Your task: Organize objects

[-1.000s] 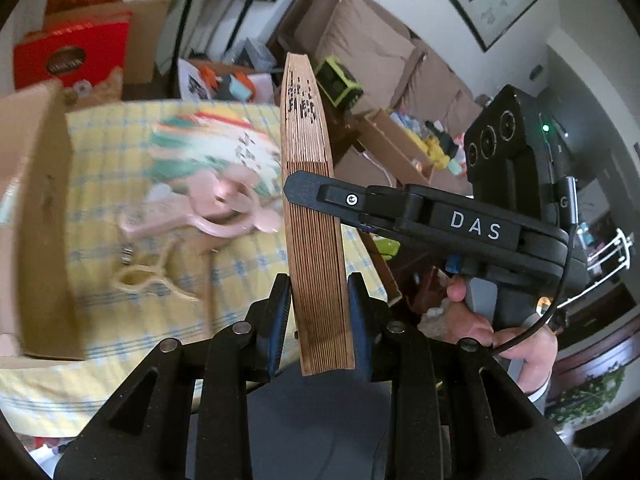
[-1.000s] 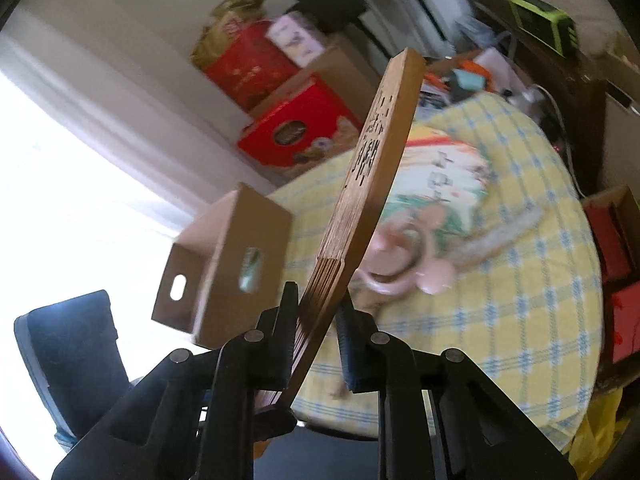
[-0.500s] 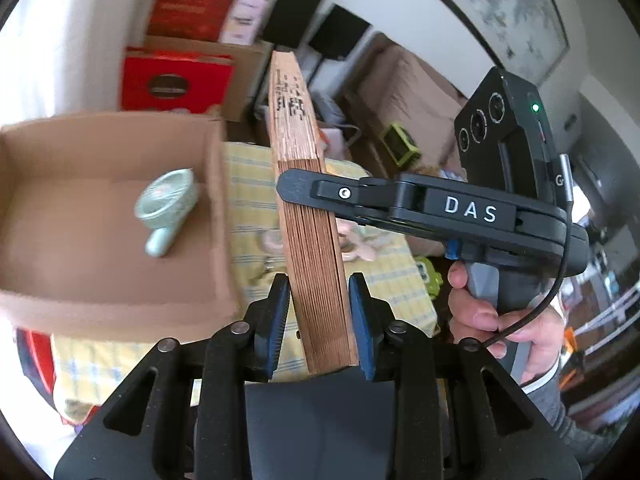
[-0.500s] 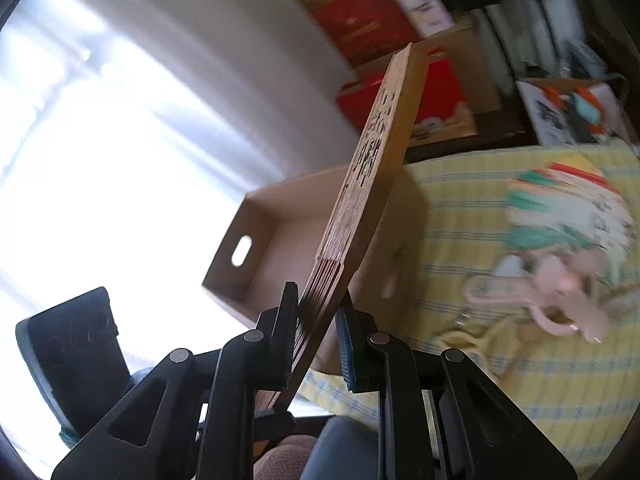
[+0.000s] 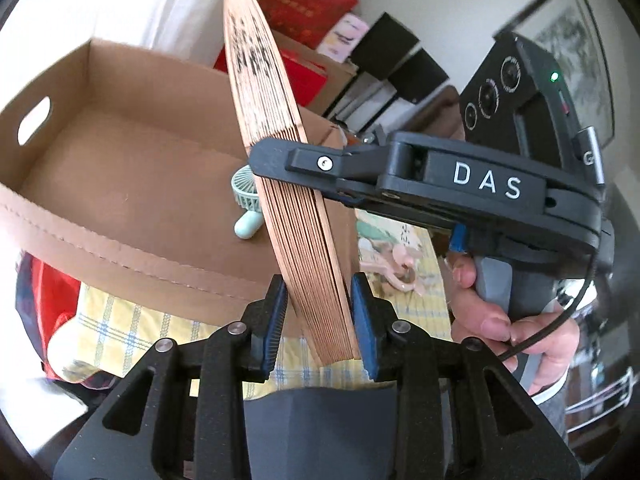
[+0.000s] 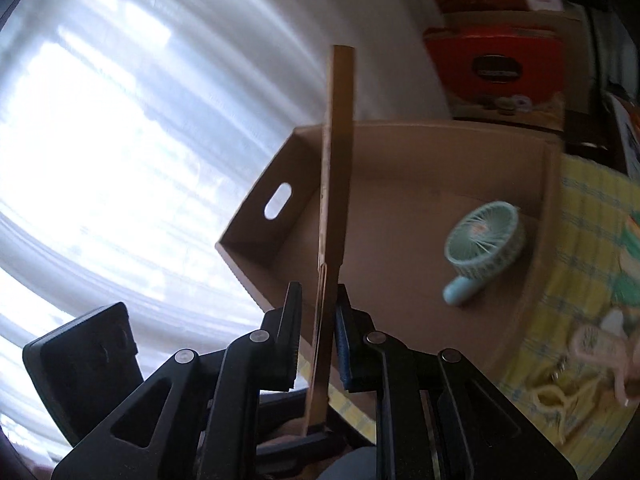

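Folded fan (image 5: pixel 296 216) now over cardboard box (image 5: pixel 120 184), seemingly clamped between both tilted hand-held grippers (image 5: pixel 318 320) (image 6: pixel 316 340).

1. A folded wooden fan (image 5: pixel 288 184), slats stacked shut with dark lettering near its top, stands nearly upright above the box, tilted slightly.
2. An open cardboard box (image 6: pixel 400 292) with an oval handle cut-out in its end wall sits on the yellow checked tablecloth (image 5: pixel 116 332).
3. A mint-green handheld fan (image 6: pixel 482 246) lies on the box floor near one wall.
4. A pink handheld fan (image 5: pixel 400 264) and what seems to be a printed paper fan (image 5: pixel 384 232) lie on the cloth beside the box, blurred.
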`<state>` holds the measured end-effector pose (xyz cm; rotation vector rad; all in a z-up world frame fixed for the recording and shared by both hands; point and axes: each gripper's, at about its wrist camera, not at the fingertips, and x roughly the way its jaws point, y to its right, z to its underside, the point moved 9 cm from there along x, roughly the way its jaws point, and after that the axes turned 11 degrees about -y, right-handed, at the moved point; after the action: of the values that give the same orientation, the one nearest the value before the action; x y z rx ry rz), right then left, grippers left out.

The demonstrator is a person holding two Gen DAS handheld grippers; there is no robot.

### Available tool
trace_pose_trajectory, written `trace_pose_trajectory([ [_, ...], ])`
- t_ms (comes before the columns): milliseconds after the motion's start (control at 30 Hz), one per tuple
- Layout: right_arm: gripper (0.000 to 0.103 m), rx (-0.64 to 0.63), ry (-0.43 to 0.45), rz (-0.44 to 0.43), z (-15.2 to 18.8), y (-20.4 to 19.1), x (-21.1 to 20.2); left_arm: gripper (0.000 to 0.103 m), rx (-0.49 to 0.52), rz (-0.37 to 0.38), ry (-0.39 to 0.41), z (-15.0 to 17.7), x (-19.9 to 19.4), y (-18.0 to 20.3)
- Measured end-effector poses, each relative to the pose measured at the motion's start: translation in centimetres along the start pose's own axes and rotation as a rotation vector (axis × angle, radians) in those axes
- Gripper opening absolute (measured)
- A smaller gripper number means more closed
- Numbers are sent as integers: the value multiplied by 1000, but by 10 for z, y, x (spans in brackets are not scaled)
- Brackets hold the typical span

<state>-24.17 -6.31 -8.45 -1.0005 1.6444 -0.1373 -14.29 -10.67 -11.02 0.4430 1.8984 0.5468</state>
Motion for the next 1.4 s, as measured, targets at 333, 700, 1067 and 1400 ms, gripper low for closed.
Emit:
trace_pose_trajectory([
  [333,14,-69,-95,29,-18,-3,38,33,-128,43,72,-16,12,-20],
  [700,13,-200,-266,133,-18,3,73,45,-229,123,92,-30,27,-30],
  [1067,13,-163,-353,126,-2,39,83,69,-156,90,76,-19,6,-20],
  [1400,14,-243,-351,239,-6,46,83,69,-138,102,72,-15,-22,-15],
])
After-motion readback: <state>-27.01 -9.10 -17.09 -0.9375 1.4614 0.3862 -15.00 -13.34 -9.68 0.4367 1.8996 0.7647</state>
